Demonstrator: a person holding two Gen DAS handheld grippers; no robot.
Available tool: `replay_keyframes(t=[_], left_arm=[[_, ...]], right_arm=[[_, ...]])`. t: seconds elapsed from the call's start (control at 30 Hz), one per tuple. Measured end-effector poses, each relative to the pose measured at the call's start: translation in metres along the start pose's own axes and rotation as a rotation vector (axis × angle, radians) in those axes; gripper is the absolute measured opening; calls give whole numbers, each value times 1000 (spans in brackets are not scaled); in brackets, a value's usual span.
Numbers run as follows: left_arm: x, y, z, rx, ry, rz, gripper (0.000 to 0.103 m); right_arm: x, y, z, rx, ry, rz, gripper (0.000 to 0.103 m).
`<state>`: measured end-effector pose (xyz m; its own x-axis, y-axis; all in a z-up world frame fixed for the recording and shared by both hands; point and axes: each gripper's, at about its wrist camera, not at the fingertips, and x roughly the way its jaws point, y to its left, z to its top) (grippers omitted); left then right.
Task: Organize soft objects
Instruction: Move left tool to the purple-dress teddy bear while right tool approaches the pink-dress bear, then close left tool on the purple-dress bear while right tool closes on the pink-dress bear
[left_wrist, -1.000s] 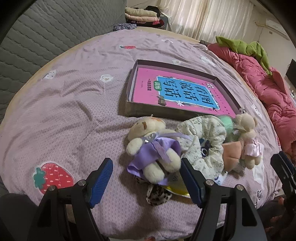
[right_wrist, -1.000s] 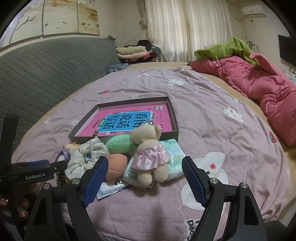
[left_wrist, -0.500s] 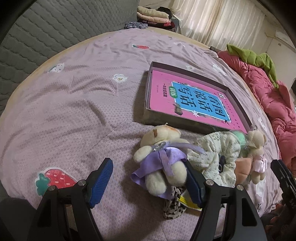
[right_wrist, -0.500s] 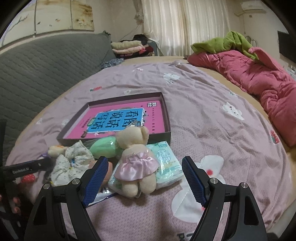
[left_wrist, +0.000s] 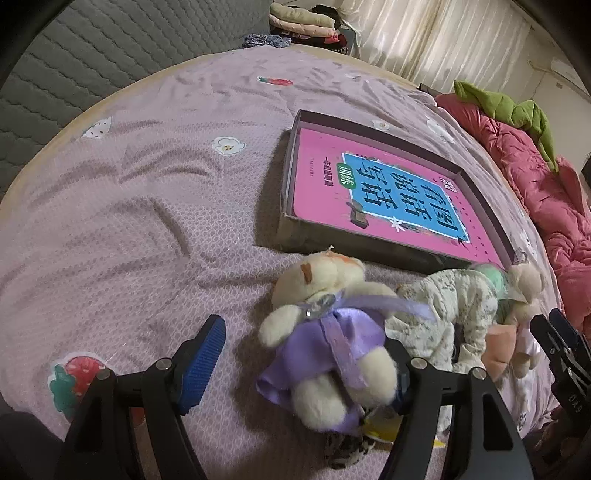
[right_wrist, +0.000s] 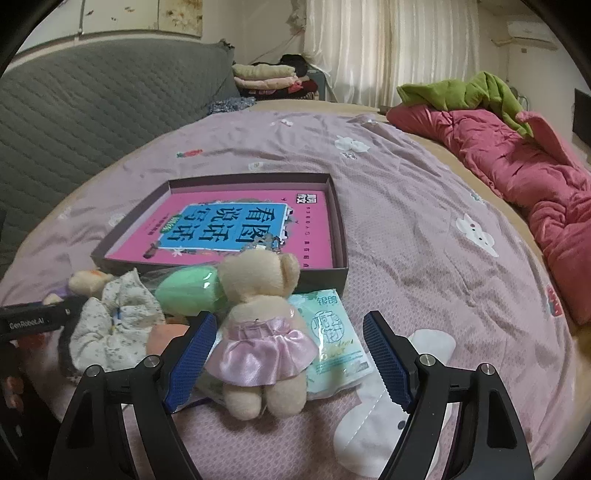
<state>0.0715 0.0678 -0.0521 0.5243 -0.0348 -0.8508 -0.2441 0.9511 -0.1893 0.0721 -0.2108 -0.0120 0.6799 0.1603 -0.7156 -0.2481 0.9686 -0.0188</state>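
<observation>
Progress, as I judged it: nothing sorted yet. The shallow box (right_wrist: 338, 236) sat at frame centre of the right view holding only a pink book (right_wrist: 236, 230); every soft thing lay outside it, heaped against its near wall.

My left claw (left_wrist: 301, 363) was spread wide, low in the left view. The bear in the purple dress (left_wrist: 332, 332) lay between the fingers, crowding the right one (I could not tell whether that pad touched it). Nothing pinched.

My right claw (right_wrist: 286, 356) was also spread, bracketing the bear in the pink skirt (right_wrist: 262, 321) at lower centre of the right view. The bear stood closer to the left finger, with a gap on the right. It rested on a pale green packet (right_wrist: 332, 332).

Still to shift: both bears, the floral scrunchie (right_wrist: 118, 325), a green soft piece (right_wrist: 188, 291), a peach one (right_wrist: 166, 338), and a spotted scrap (left_wrist: 345, 448) at the bottom of the left view.

Edges: the pile sat near the bed's front edge, at the bottom of both frames, so a nudge toward me could drop things. Open bedsheet (left_wrist: 147, 184) filled the left half of the left view. The red quilt (right_wrist: 517, 173) closed off the upper right of the right view
</observation>
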Motion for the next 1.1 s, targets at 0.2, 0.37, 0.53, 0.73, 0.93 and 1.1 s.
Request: replay_keyframes(t=[0.2, 0.37, 0.53, 0.73, 0.93, 1.1], left_arm=[[7, 1, 3, -12, 4, -12, 73], [10, 0, 6, -9, 1, -22, 70], [14, -7, 7, 27, 2, -23, 49], [1, -14, 8, 62, -38, -53, 45], [-14, -14, 10, 64, -79, -81, 45], [-28, -15, 13, 72, -134, -93, 45]], right_arm=[[16, 2, 2, -29, 43, 7, 83], [25, 7, 2, -67, 56, -9, 82], [30, 8, 2, -82, 66, 21, 64], [26, 3, 2, -47, 64, 62, 49], [20, -12, 6, 38, 42, 103, 47], [6, -17, 11, 73, -14, 138, 47]])
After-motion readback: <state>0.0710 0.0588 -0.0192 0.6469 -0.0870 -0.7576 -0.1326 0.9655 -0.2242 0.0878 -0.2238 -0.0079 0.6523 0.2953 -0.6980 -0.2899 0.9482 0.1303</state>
